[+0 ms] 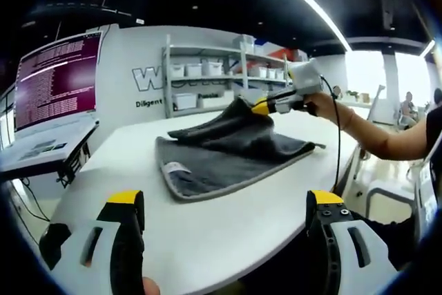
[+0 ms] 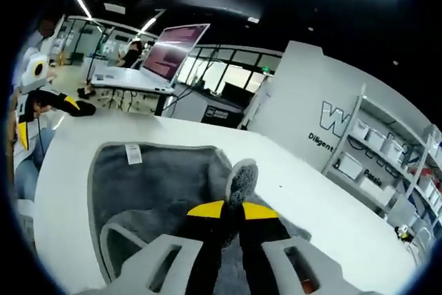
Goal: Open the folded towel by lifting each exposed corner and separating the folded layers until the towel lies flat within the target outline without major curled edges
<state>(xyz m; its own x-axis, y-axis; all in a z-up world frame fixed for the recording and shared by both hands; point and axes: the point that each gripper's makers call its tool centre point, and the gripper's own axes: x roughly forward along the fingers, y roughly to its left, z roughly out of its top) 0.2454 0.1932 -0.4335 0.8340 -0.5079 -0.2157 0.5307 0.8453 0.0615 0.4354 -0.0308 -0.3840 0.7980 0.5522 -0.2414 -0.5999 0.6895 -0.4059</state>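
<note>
Left gripper view: grey towel half-unfolded, corner raised.

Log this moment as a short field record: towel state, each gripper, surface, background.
towel: dark grey towel, partly unfolded, upper layer lifted at the far corner, white label near the front edge
right gripper: right gripper shut on a pinched towel corner, raised above the table
left gripper: left gripper open, held back from the towel, touching nothing
surface: white table
background: monitor, shelving with bins
</note>
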